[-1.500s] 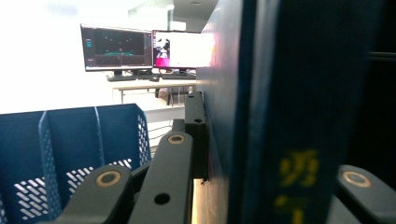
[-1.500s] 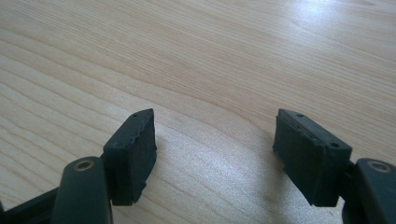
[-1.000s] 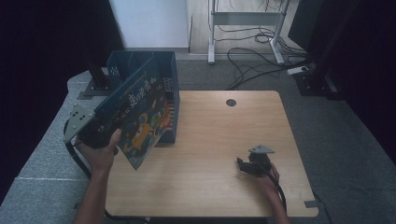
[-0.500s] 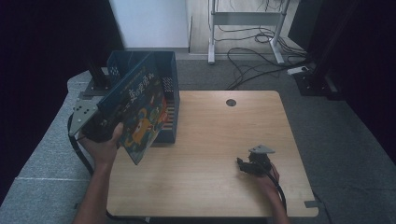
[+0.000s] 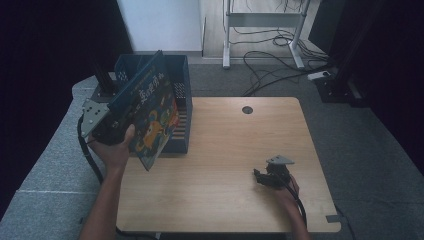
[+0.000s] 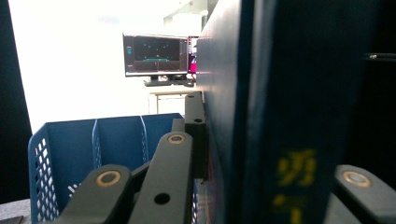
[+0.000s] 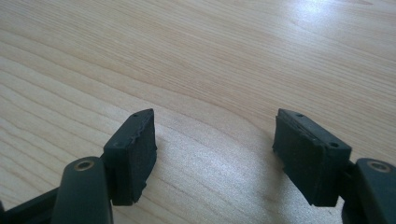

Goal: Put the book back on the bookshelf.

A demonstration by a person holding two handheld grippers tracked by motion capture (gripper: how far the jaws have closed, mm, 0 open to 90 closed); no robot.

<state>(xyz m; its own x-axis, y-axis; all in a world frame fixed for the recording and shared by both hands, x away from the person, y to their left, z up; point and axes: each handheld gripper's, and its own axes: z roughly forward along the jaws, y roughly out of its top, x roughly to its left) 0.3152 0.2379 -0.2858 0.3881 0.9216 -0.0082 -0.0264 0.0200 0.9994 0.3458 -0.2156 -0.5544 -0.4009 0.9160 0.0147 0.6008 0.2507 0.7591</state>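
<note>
High view showed me the left gripper (image 5: 111,127) clamped on a dark blue picture book (image 5: 147,112), holding it tilted in the air at the left edge of the wooden table (image 5: 235,145), just in front of the blue slotted file basket (image 5: 182,95) that stood at the table's far left corner. In the left gripper view the jaws were pressed flat against the book's (image 6: 280,116) cover and spine, with yellow characters on the spine near the bottom, and the basket's (image 6: 98,140) dividers lay lower and to the left. The right gripper (image 5: 270,175) rested on the table at the near right, well apart from the book; its view showed the fingers (image 7: 133,154) spread wide with only bare wood between them. I judged the step in hand to be slotting the book into one compartment of the basket. To do that well I meant to bring the book upright first, line its lower edge up with a single gap between dividers, and lower it straight so no corner caught on the rim. I would keep the grip firm until the bottom edge was seated, then release. The idle gripper could steady the basket if it slid.
</note>
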